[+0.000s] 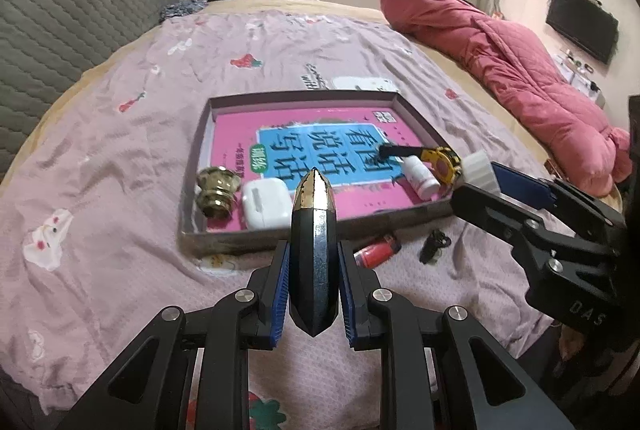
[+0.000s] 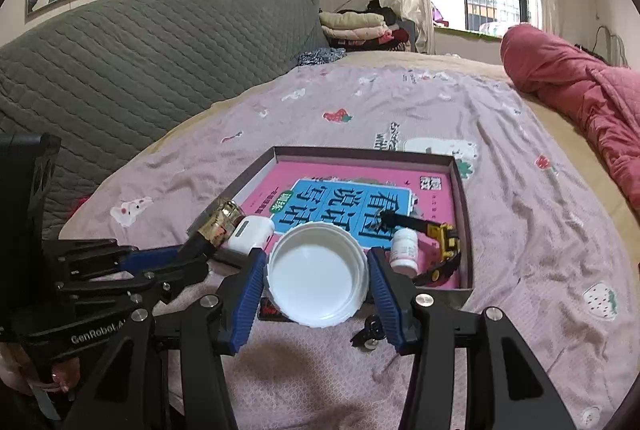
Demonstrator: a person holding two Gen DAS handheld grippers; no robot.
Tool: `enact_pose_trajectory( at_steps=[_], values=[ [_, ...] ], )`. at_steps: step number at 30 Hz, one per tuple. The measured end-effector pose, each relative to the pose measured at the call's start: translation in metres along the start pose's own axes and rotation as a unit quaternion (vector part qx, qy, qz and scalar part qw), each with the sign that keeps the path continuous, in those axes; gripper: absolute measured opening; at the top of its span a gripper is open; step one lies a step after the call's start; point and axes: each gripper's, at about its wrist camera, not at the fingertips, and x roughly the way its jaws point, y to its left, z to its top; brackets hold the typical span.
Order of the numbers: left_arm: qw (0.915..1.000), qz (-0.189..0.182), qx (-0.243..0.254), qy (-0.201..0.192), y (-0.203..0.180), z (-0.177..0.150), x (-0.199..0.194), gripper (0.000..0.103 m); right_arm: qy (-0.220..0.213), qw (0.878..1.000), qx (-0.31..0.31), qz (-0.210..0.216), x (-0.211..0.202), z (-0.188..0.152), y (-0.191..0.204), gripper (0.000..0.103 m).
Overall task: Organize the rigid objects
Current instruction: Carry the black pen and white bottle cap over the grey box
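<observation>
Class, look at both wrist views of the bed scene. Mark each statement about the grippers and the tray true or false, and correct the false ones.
1. The left gripper is shut on a dark, gold-tipped object. True.
2. The right gripper is empty. False: it holds a white lid.
3. The white earbud case lies inside the tray. True.
4. The red lighter lies inside the tray. False: it lies on the bedsheet beside the tray.
5. A small white bottle is in the tray. True.
</observation>
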Motion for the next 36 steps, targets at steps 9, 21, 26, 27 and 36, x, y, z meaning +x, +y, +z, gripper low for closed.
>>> enact_pose_trajectory(
  at_steps=[9,21,26,27,36],
  values=[
    [0.9999,0.006,-0.005,-0.007,0.004,0.007,-0.007,0.023,-0.016,1.0,0.003,-0.012,-0.008,0.009,0.001,0.051],
    [0.9999,0.008,-0.003,-0.008,0.003,0.009,-0.007,0.023,-0.03,0.999,-0.003,-0.027,-0.014,0.018,0.003,0.051],
    [0.9999,0.009,-0.004,-0.008,0.002,0.012,-0.004,0.023,-0.035,0.999,-0.013,-0.032,-0.016,0.021,0.005,0.051],
    [0.9999,0.01,-0.005,-0.007,0.002,0.014,-0.003,0.023,-0.036,0.999,-0.013,-0.031,-0.016,0.023,0.005,0.051],
    [0.9997,0.013,-0.009,-0.017,0.006,0.033,0.003,0.023,-0.039,0.998,-0.011,-0.041,-0.011,0.03,0.001,0.051]
  ],
)
